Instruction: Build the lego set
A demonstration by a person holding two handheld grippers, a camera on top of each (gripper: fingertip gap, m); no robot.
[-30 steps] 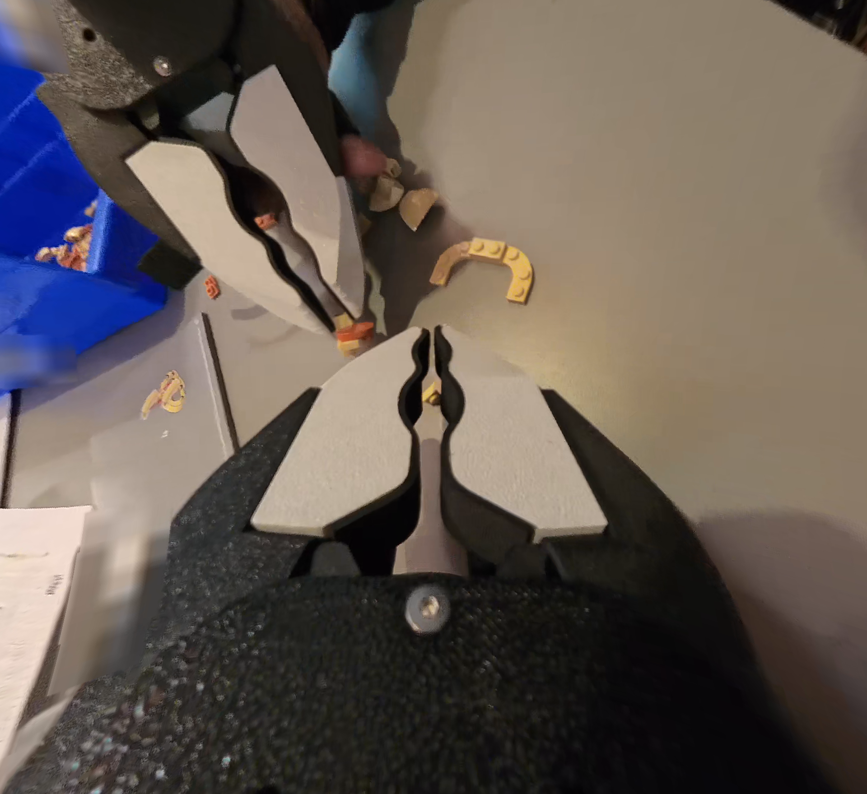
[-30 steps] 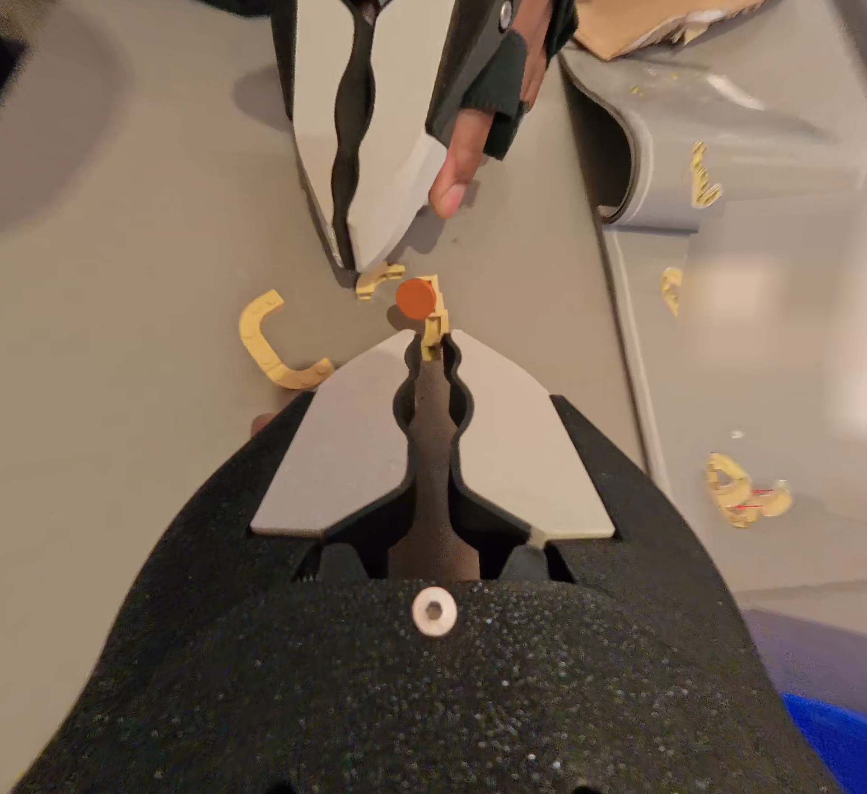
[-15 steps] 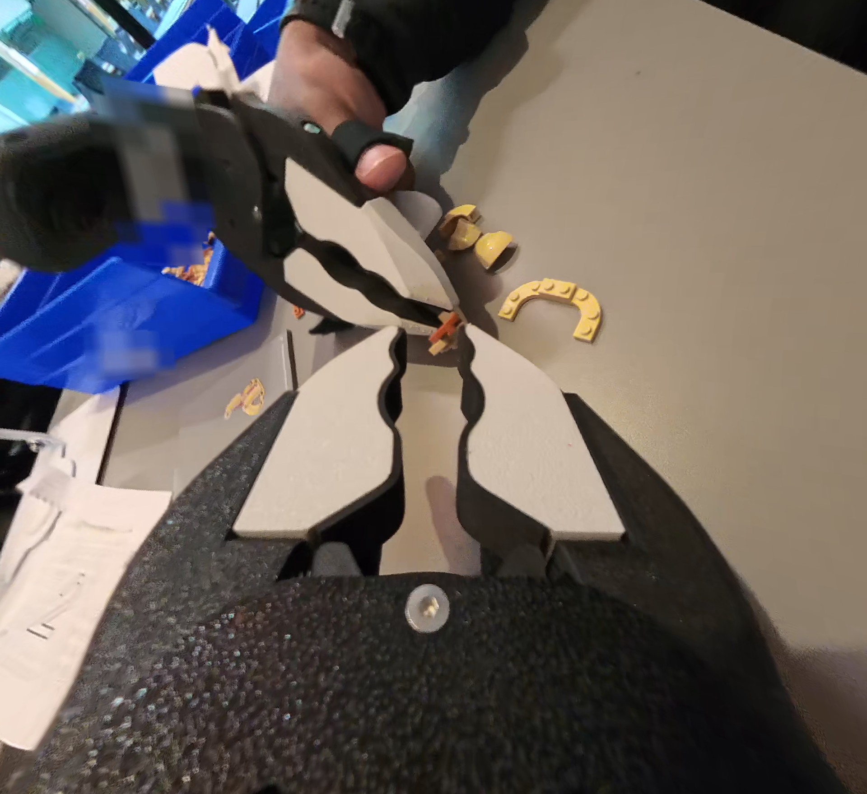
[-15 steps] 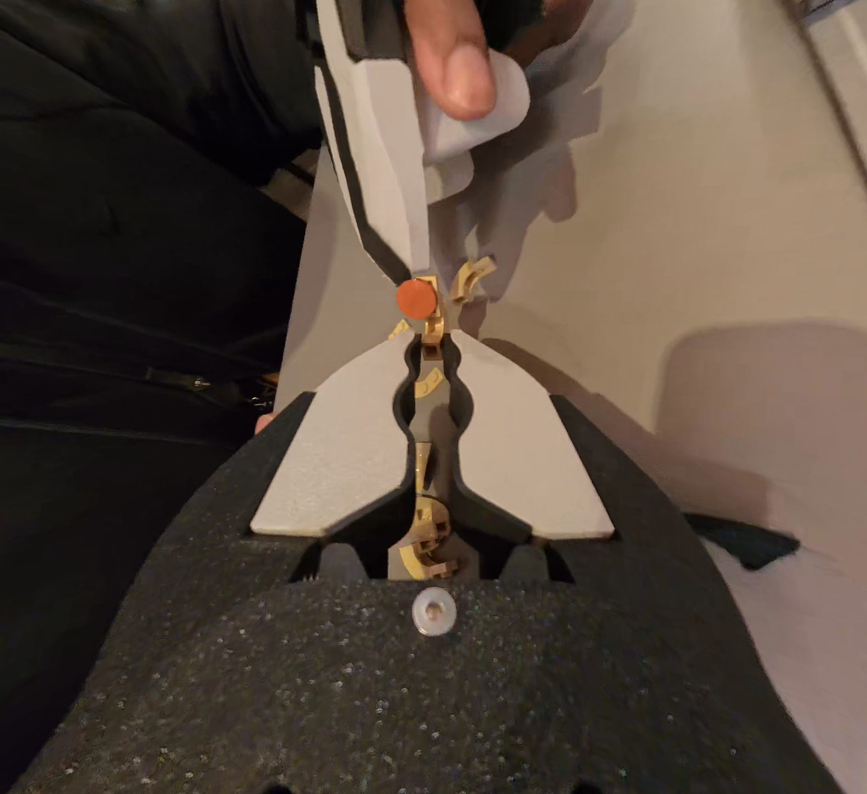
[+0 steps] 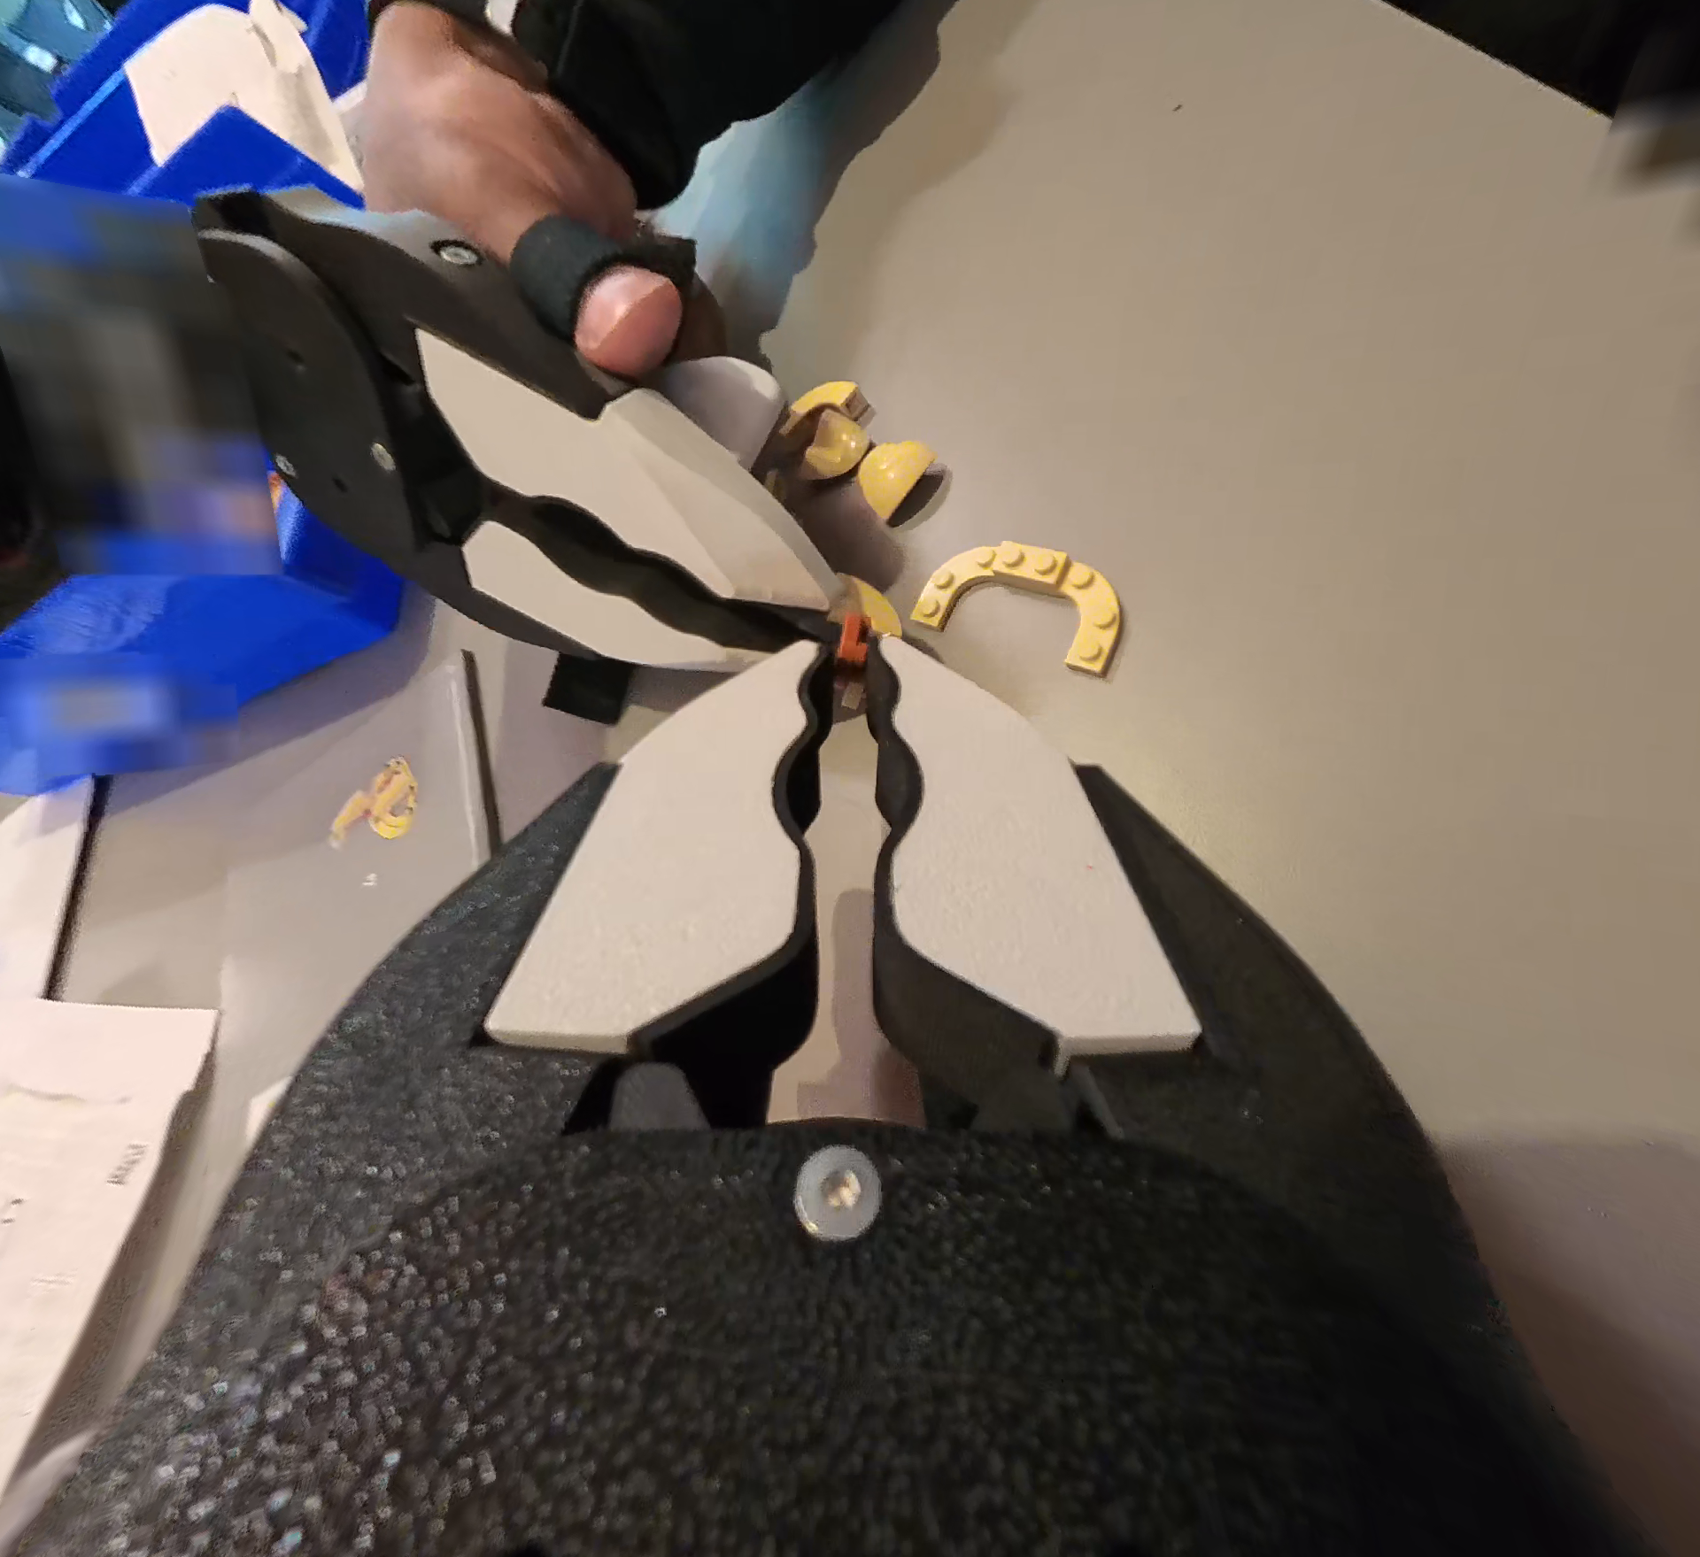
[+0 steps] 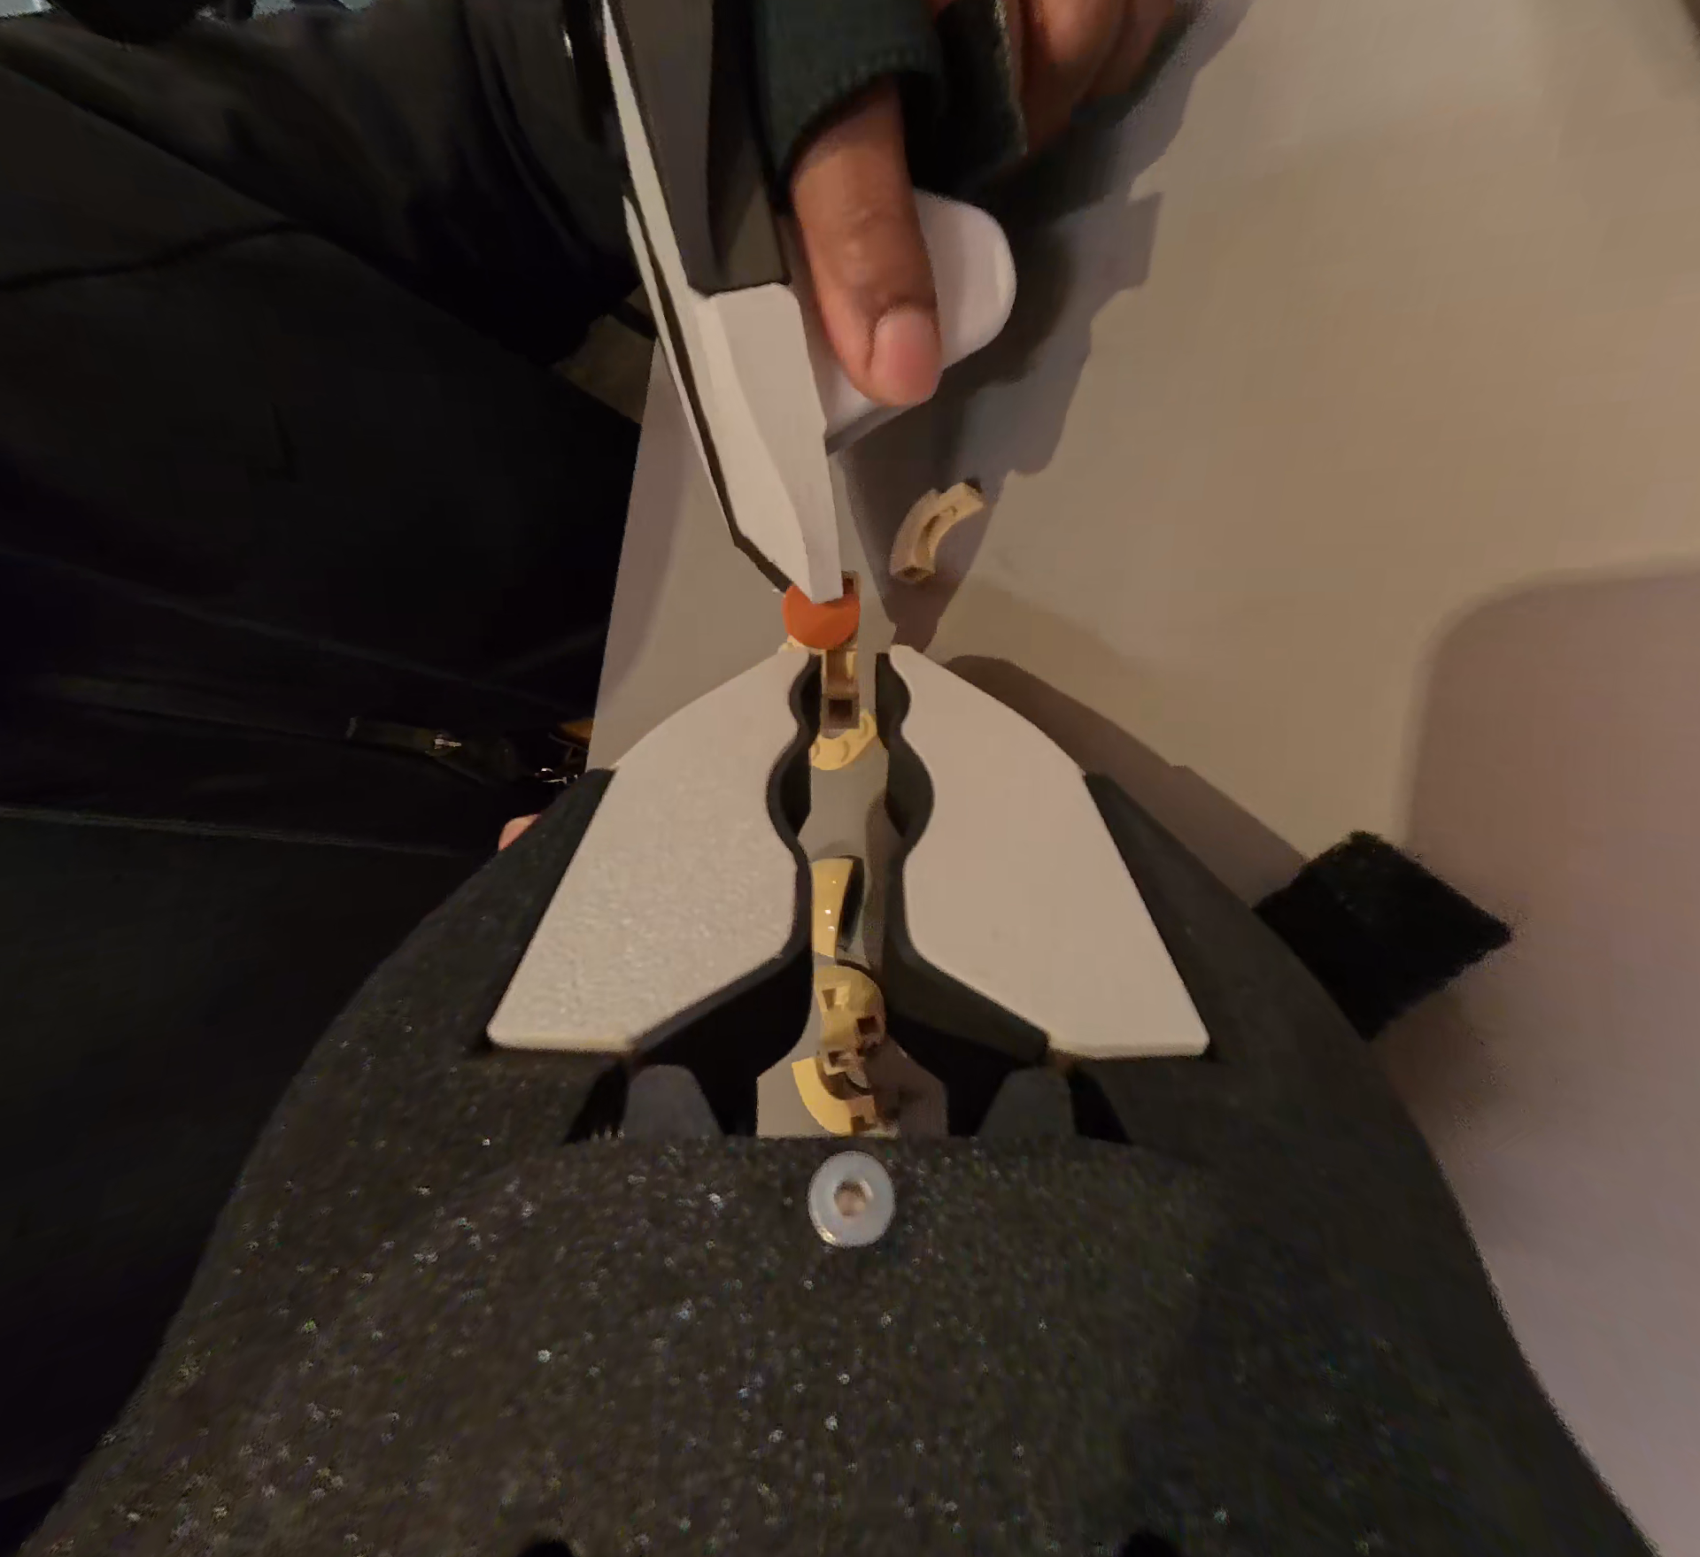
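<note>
Both grippers meet at one small tan-and-orange lego piece [image 6: 832, 639] above the table [image 5: 1288, 409] — the right gripper [image 6: 842, 662] pinches it with narrow fingers, the left gripper [image 5: 851, 653] closes narrowly on its orange part, beside a tan arch plate [image 5: 1030, 598].

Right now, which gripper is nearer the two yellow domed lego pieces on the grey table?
Right. The right gripper lies alongside the yellow domed lego pieces; the left gripper sits farther off, nearer the camera.
</note>
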